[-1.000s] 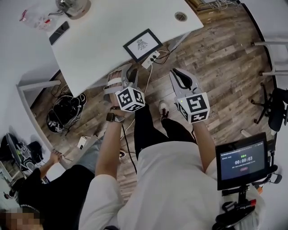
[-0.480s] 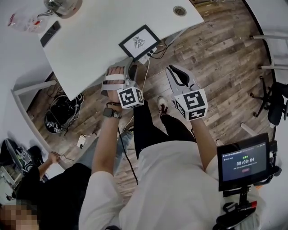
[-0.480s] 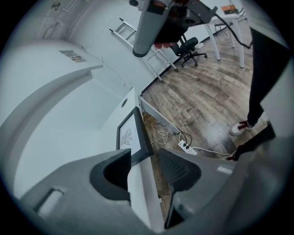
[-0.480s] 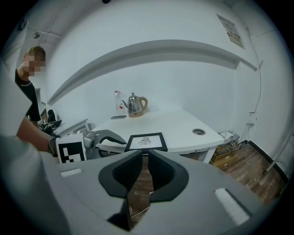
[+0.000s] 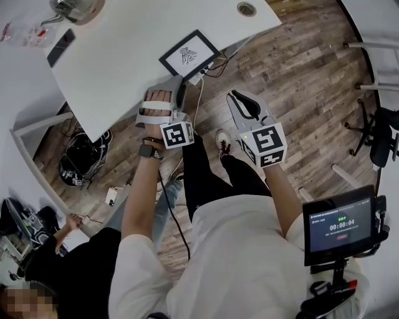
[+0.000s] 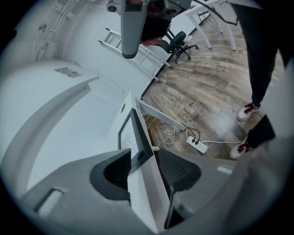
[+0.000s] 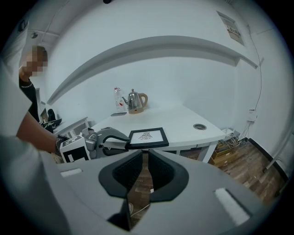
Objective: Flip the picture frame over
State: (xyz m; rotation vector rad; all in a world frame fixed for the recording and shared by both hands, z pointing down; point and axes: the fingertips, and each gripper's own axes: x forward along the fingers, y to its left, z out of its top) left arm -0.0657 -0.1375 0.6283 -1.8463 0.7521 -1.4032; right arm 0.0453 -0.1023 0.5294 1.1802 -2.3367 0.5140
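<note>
The picture frame (image 5: 190, 54) lies face up, its drawing showing, on the white bench (image 5: 124, 62) in the upper middle of the head view. It sits right at the bench's front edge, with its near corner reaching the rim. Behind it the bench top is bare across to the kettle (image 5: 75, 6) and the phone (image 5: 60, 47) in the upper left corner. A cable hole (image 5: 246, 9) lies near the bench's upper right end.

The left hand-held gripper (image 5: 179, 87) is at that front edge, just below the frame. In its own view the jaws stand wide. The bench's edge runs up between them, and the frame's (image 6: 131, 133) dark side shows between the jaw tips. Whether either pad presses on the frame cannot be told. Beyond the edge, wood floor drops away to the right, where a power strip (image 6: 196, 143) lies with its cable.

The right hand-held gripper (image 5: 234, 98) hangs off the bench, over open wood floor (image 5: 293, 81), to the right of the left one and apart from it. Its jaws are narrow, with only a thin slit between them and nothing in it. Its own view looks across at the frame (image 7: 147, 137) and the left hand-held gripper (image 7: 121, 141), which sits at the frame's left corner.
</note>
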